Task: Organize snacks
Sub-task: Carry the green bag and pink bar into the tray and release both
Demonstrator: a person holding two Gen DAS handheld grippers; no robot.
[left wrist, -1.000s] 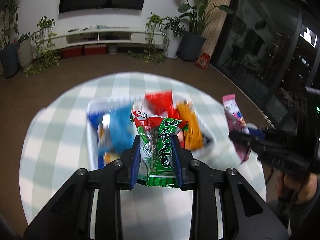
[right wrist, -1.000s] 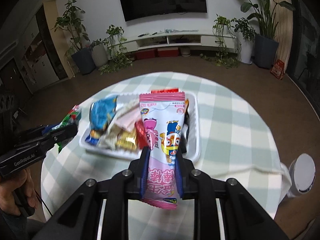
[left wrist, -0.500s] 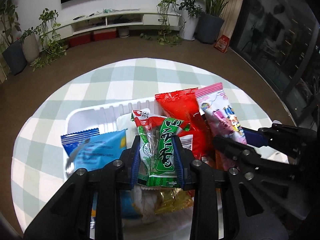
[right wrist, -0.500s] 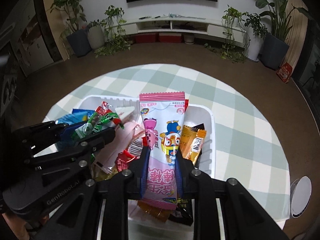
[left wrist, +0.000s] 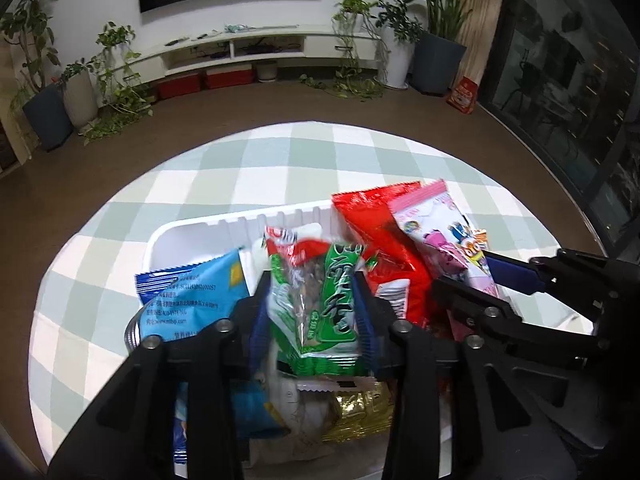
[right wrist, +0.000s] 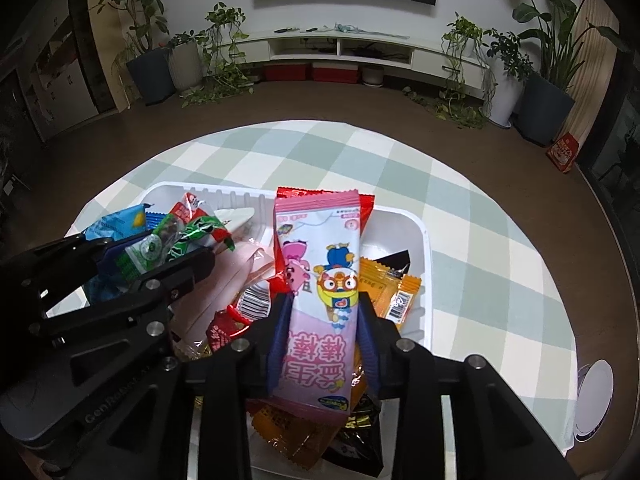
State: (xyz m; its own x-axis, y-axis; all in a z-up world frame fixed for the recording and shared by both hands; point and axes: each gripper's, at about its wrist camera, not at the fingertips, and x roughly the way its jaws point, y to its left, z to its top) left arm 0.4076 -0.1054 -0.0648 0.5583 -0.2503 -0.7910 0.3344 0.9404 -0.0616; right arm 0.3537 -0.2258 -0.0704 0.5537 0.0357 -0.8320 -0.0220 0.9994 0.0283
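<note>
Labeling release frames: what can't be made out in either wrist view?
- Left wrist: green packet motion-blurred between left gripper pads; contact unclear.
- Right wrist: pink packet covers the snacks behind it.
- Both: white tray near rim hidden behind gripper bodies.

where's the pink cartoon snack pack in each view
Left wrist: pink pack at right, beside the red packet, in front of the right gripper.
Right wrist: pink pack at centre, upright between that gripper's fingers.
Shared landmark: white tray.
</note>
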